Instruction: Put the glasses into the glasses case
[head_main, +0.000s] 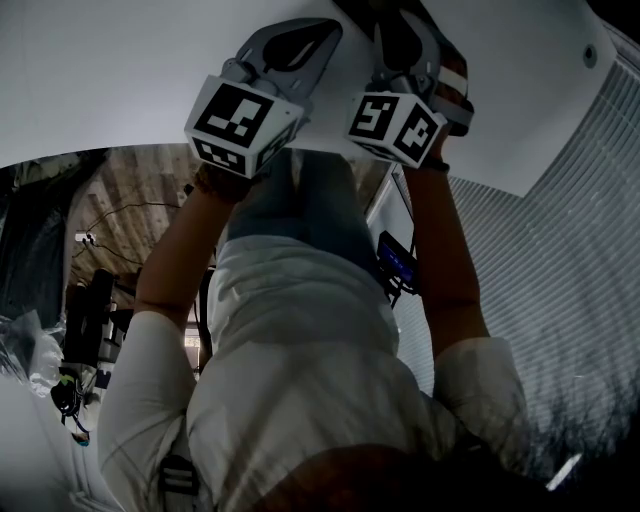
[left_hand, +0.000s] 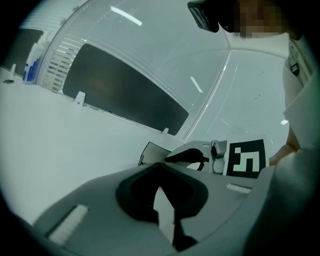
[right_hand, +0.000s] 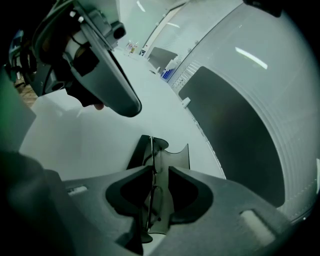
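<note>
**glasses being released at the case**

r gripper is being held w/ jaws spread, pads not pressing. glasses are showing edge-on in the gap, right at the open glasses case on the white table. full seating can't be confirmed. l gripper is being held clenched on nothing, near the case. step is being judged as placement/release. next: r needs backing out w/o snagging the frame, then the case needs shutting.
</note>
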